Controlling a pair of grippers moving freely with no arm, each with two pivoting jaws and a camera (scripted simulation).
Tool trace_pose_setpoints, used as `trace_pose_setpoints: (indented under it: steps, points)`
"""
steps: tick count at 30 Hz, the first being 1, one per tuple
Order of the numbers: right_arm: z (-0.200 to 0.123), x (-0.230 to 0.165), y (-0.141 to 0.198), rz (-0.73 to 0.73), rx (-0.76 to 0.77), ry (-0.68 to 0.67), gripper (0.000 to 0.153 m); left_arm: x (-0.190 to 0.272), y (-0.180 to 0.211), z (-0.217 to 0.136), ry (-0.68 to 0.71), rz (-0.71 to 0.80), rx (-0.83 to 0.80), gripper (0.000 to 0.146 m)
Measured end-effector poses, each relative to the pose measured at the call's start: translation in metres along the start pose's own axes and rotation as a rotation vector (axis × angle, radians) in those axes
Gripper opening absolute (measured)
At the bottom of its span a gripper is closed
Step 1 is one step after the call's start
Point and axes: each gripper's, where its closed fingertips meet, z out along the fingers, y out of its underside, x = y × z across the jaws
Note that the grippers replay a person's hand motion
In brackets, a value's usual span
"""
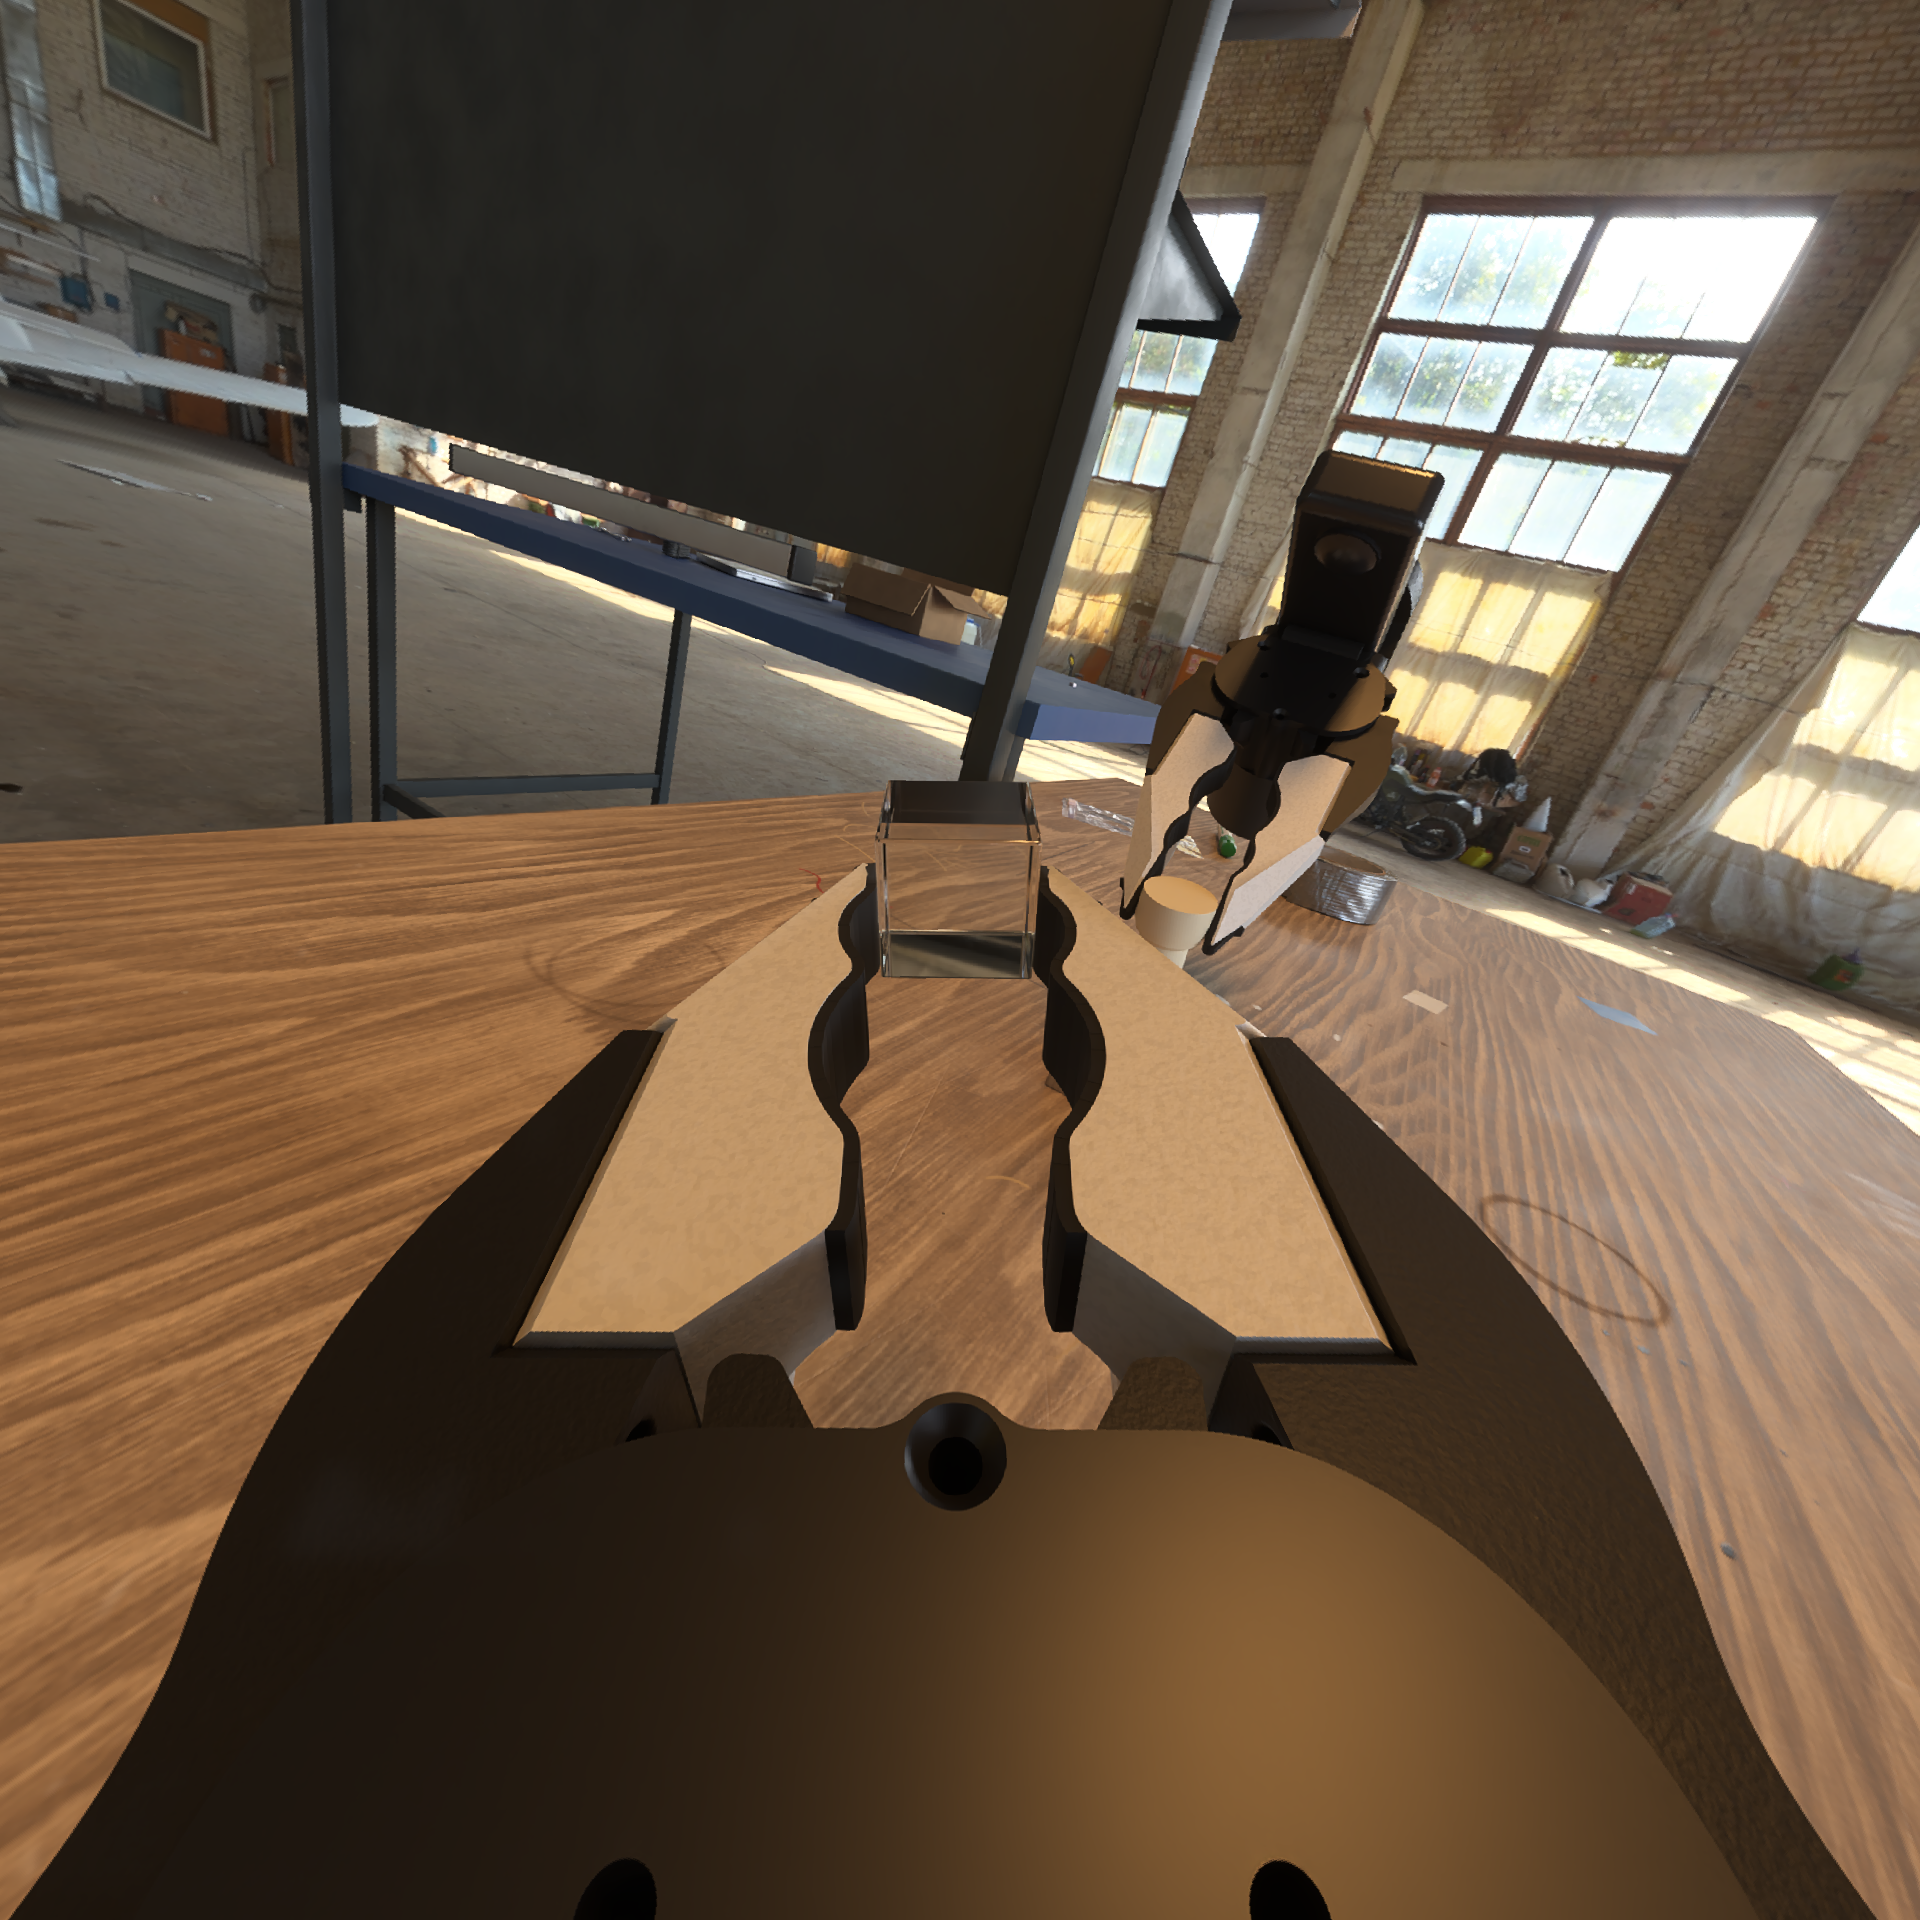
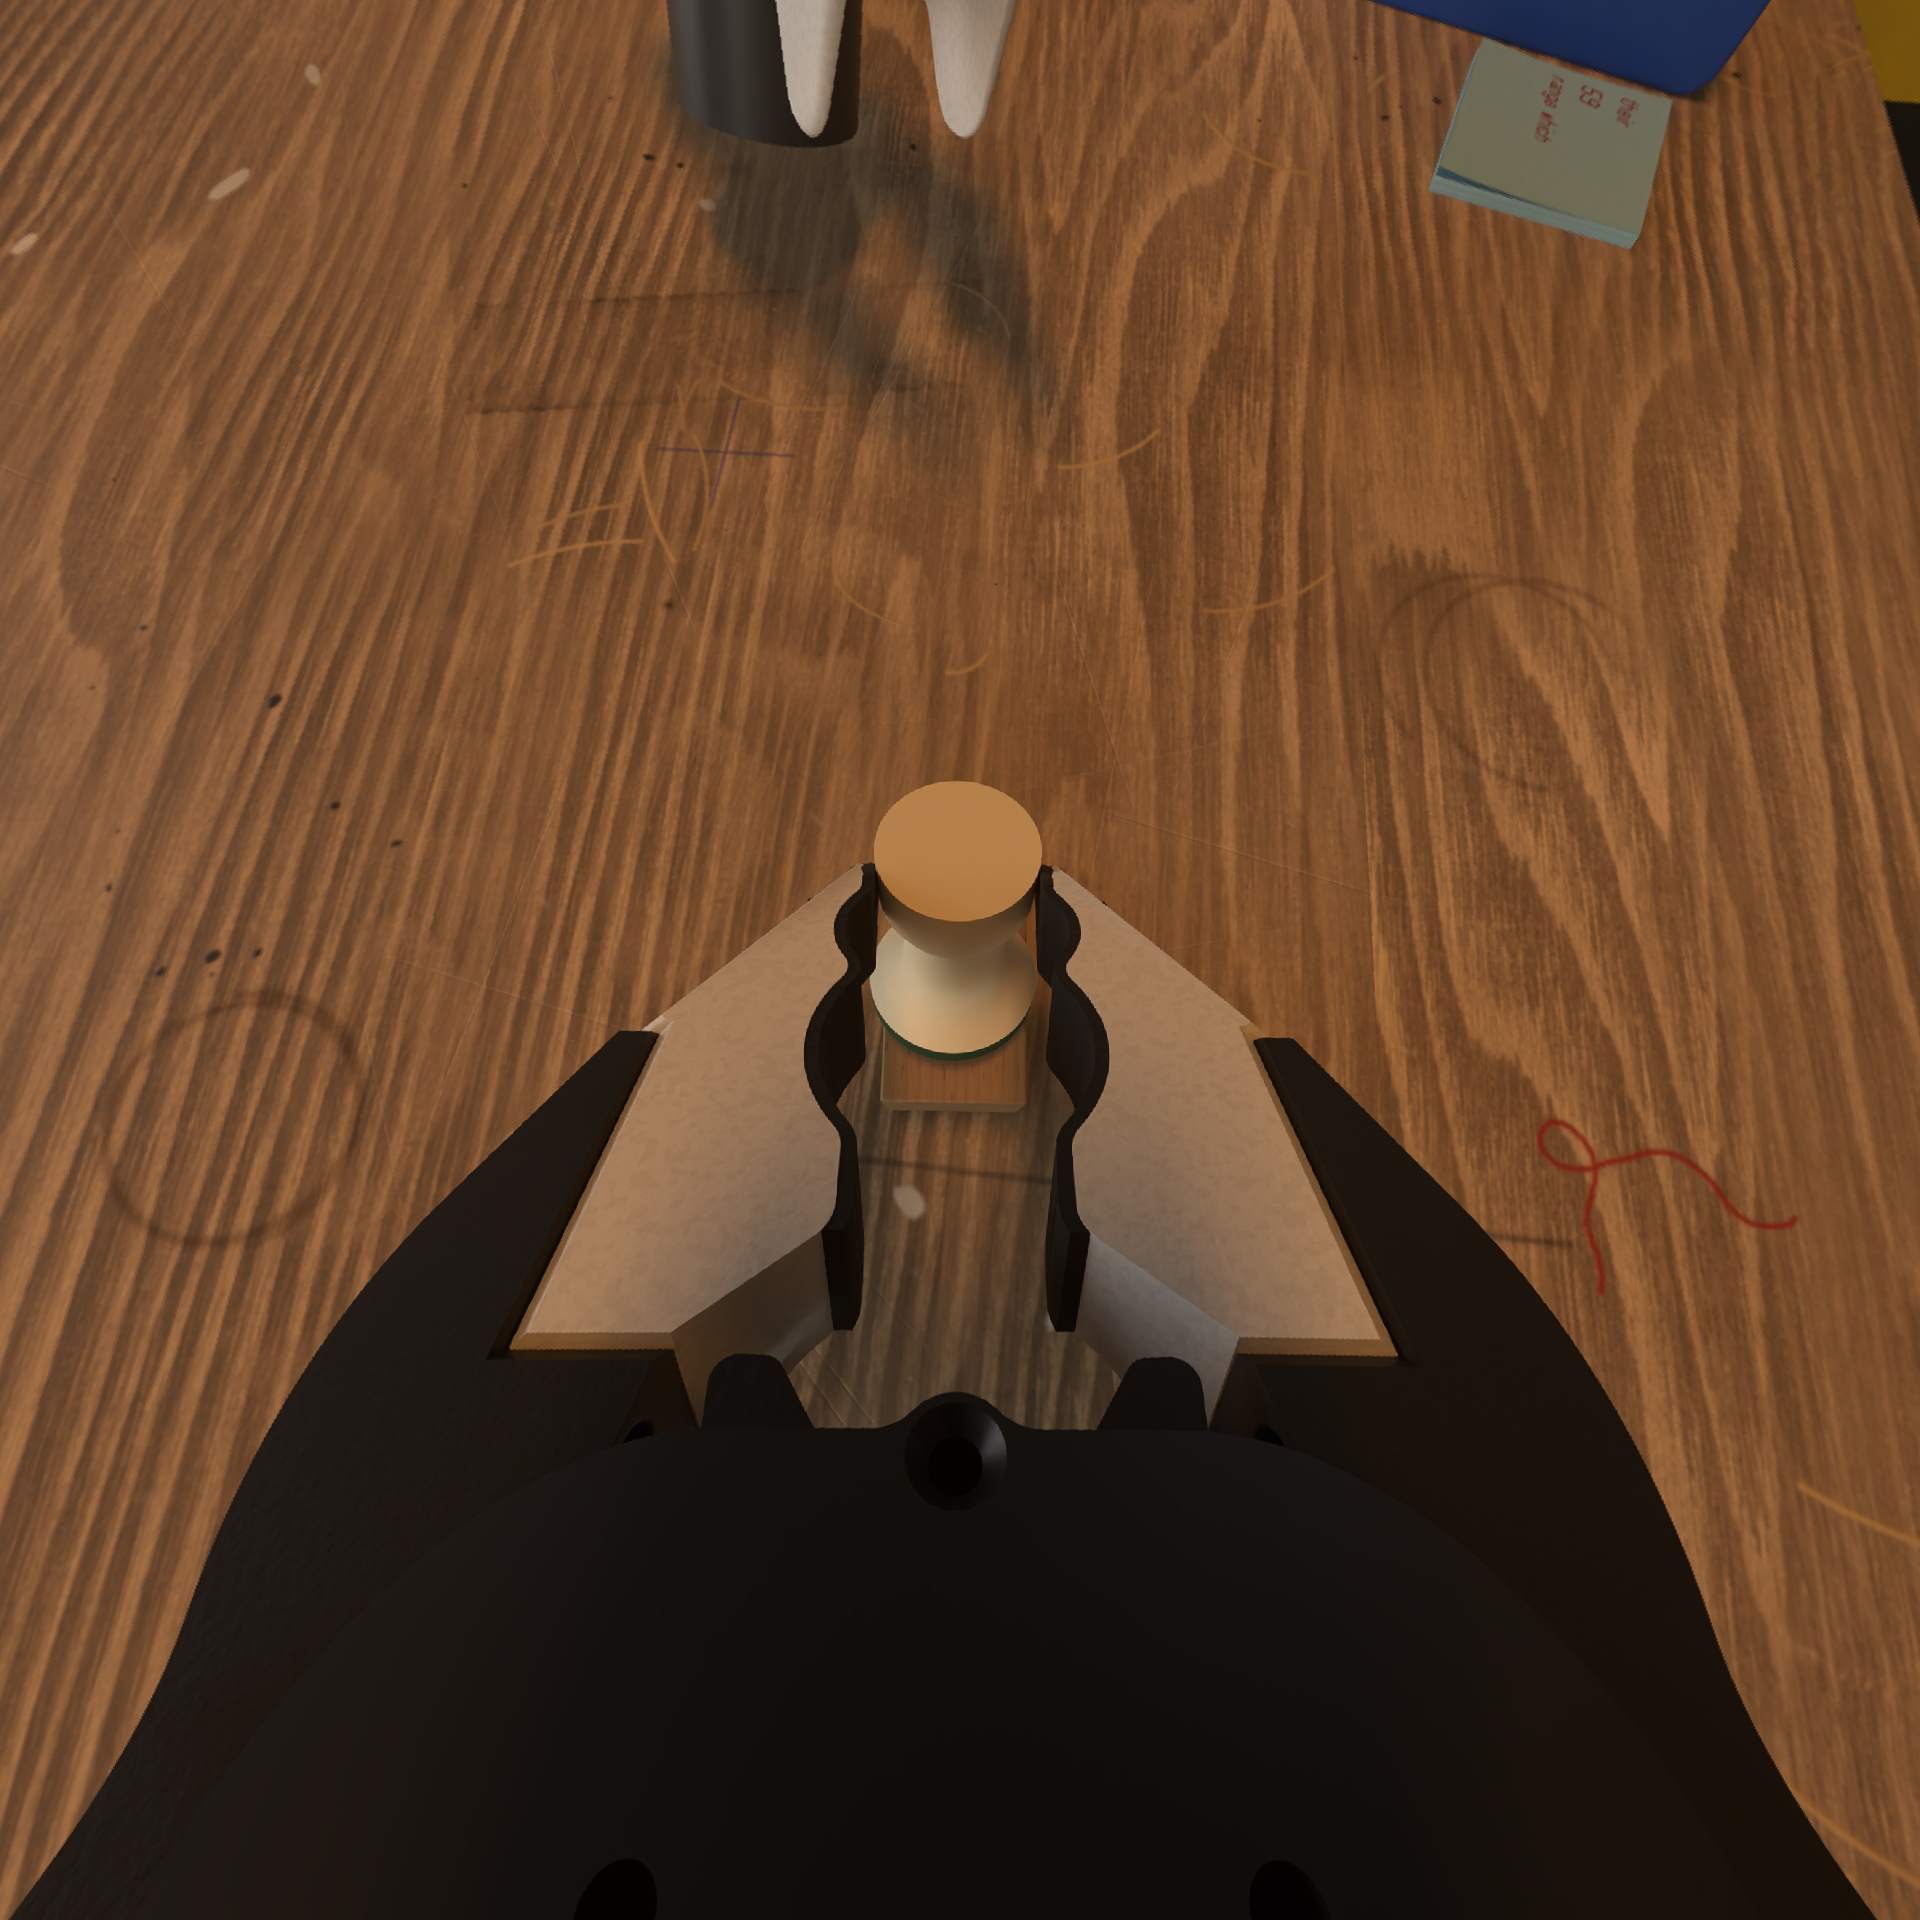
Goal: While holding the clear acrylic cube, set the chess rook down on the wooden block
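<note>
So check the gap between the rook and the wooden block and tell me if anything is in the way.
Nothing visible is. In the right wrist view the right gripper holds the chess rook directly over the wooden block, its base close above the top or already touching. The left gripper keeps the clear acrylic cube apart.

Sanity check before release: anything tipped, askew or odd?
Nothing stands out. The left gripper holds the clear acrylic cube squarely; the right gripper holds the chess rook upright over the wooden block.
</note>
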Motion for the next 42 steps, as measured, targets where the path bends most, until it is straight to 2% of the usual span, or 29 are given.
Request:
trace_pose_setpoints:
  steps: [42]
  points:
    - [0.0018, 0.0005, 0.0008, -0.001, 0.05, 0.011, 0.03, 0.0004, 0.0013, 0.0016, 0.008, -0.002, -0.013, 0.028]
